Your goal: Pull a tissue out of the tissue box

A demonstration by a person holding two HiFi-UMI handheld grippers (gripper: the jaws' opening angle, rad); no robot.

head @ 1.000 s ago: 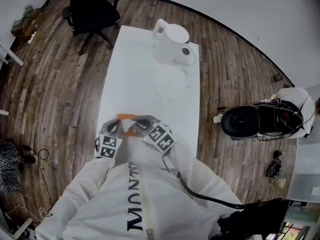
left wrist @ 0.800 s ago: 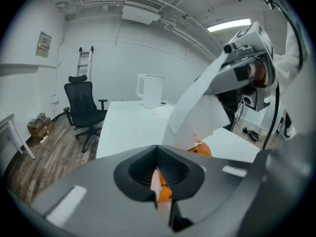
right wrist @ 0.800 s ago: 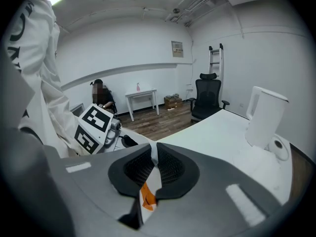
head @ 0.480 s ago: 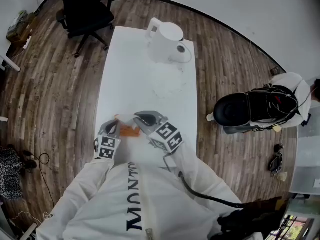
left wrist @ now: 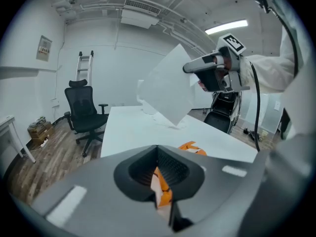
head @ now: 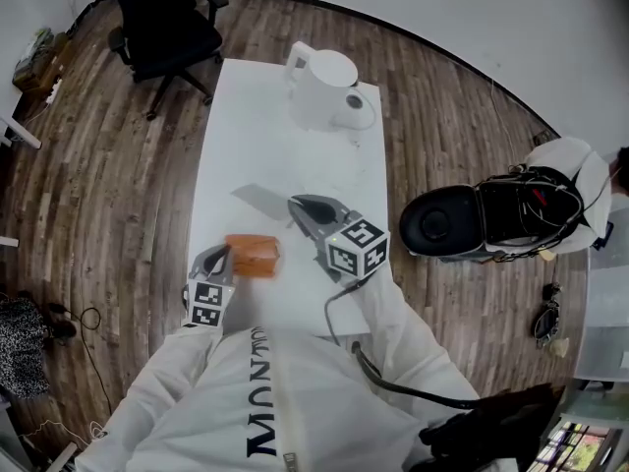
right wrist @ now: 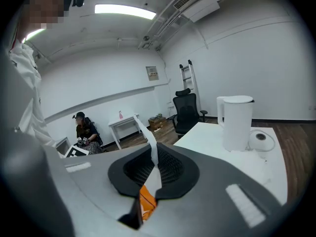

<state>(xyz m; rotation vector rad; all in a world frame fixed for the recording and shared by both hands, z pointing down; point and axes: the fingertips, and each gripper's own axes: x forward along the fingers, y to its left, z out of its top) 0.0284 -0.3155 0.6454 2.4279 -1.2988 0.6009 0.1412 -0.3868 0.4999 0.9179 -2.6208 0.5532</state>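
Observation:
An orange tissue pack [head: 254, 255] lies on the white table [head: 295, 165] near its front edge. My left gripper [head: 220, 258] is at the pack's left end, and its jaws are shut on the pack's orange edge [left wrist: 160, 184]. My right gripper [head: 297, 205] hovers above the table to the right of the pack, shut on a white tissue [head: 257, 199]. In the left gripper view the tissue [left wrist: 168, 90] hangs as a flat sheet from the right gripper [left wrist: 195, 68], apart from the pack. A strip of tissue [right wrist: 149, 144] rises from the shut jaws in the right gripper view.
A white kettle [head: 322, 88] on its base stands at the table's far end. A black office chair [head: 162, 18] is on the wooden floor at the far left. A bulky black item [head: 472, 224] sits on the floor right of the table. A seated person [right wrist: 84, 130] is in the background.
The right gripper has risen and moved right, away from the pack, drawing the tissue out until it hangs free. The left gripper stays on the pack.

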